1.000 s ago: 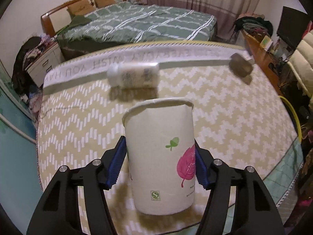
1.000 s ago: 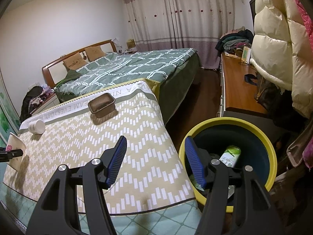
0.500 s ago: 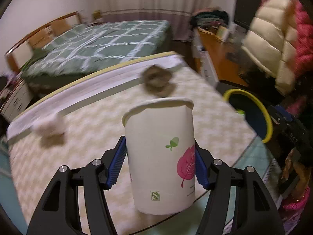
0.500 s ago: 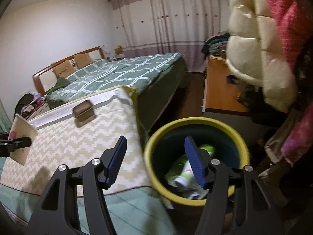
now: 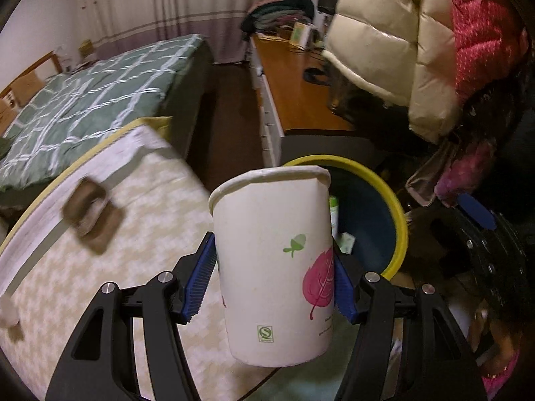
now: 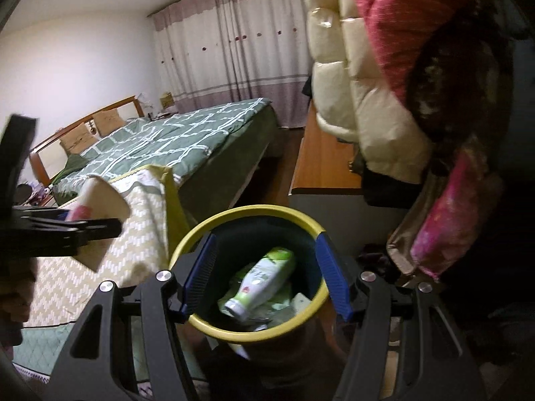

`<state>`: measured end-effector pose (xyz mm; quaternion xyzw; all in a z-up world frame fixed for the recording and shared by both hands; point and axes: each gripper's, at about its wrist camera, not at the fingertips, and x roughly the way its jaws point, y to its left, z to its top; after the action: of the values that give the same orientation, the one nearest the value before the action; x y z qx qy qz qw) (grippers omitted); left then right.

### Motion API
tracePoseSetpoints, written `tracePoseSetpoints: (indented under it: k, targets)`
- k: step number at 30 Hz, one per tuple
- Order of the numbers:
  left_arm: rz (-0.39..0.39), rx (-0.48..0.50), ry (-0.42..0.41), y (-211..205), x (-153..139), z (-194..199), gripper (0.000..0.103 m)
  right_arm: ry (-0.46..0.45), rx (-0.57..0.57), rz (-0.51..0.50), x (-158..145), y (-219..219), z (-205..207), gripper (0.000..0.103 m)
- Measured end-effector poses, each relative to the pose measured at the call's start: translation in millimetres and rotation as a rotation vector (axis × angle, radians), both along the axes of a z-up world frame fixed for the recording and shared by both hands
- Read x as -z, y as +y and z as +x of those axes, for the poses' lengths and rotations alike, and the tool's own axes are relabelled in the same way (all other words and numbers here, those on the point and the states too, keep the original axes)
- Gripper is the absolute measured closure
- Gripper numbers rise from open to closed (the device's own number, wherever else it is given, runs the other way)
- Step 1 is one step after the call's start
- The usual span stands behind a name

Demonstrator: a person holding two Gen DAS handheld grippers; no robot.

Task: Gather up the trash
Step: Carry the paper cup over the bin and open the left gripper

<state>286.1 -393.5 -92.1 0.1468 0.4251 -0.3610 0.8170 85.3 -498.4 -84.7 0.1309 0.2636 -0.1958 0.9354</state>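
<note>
While your left gripper (image 5: 273, 279) is pinching the paper cup (image 5: 274, 267) between its blue pads (image 5: 200, 279), you are holding the cup upright off the cloth (image 5: 100, 284), its rim overlapping the near edge of the bin (image 5: 399, 220) in the left wrist view. Seen from the right wrist, the cup (image 6: 100, 207) is sitting in that gripper (image 6: 83, 225) to the left of the bin (image 6: 254, 212), over the cloth's (image 6: 83, 277) corner and apart from the bin. Your right gripper (image 6: 265, 275) is standing spread and empty, its pads (image 6: 329, 275) framing the bin's mouth. Inside the bin, a green and white bottle (image 6: 264, 279) is lying tilted on other wrappers. On the cloth, a small brown tray (image 5: 88, 215) is showing blurred near the far edge. Behind the bin, puffy coats (image 6: 367, 83) are hanging beside a wooden desk (image 6: 321, 163).
</note>
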Motion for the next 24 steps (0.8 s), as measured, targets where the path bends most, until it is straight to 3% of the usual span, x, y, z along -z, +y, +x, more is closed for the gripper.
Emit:
tracePoseSetpoints:
  k: [13, 16, 18, 24]
  targets:
    - [0.038, 0.061, 0.047, -101.4, 33.9, 9.2, 0.038, -0.007, 0.067, 0.025, 6.7, -34.0, -26.3, 0.044]
    - [0.037, 0.063, 0.048, -114.3, 38.4, 10.5, 0.030, -0.006, 0.073, 0.032, 9.2, -36.6, -28.2, 0.042]
    - [0.038, 0.047, 0.038, -115.7, 38.4, 10.3, 0.022, -0.004, 0.072, 0.034, 10.6, -37.1, -29.4, 0.042]
    - [-0.012, -0.020, -0.035, -70.4, 11.6, -9.1, 0.017, -0.001, 0.051, 0.039, 11.6, -31.4, -25.0, 0.041]
